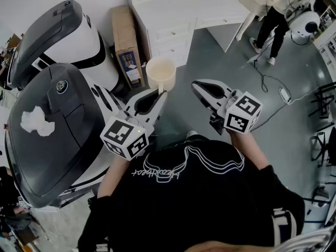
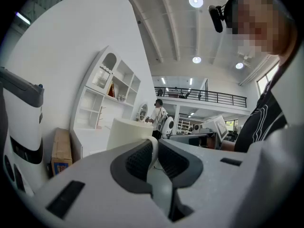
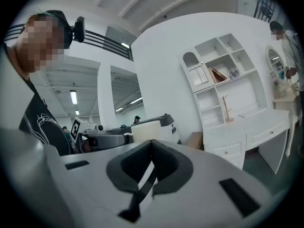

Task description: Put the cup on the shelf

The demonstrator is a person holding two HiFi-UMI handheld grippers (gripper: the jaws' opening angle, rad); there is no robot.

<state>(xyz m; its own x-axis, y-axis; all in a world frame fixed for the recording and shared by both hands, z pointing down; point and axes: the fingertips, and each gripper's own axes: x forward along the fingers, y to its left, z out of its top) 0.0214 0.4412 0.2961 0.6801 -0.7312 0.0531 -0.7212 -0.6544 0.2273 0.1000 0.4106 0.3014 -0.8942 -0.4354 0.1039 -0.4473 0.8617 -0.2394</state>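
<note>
Our left hand-held gripper has its jaws closed to a narrow gap on the cup — a thin cream part of it, wall or handle, we cannot quite tell, sits pinched between the dark ribbed pads. The cup hangs in the air off the jaw tips, mouth up, over the grey floor. Our right hand-held gripper is beside it, apart from the cup, with its jaws pressed together and nothing between them. Ahead of the cup stands the white table with drawers, and above it, in the gripper views, the white shelf with open compartments — the cup is well short of it. A cardboard box leans beside the table, and a crumpled white paper lies on the grey machine at our left.
</note>
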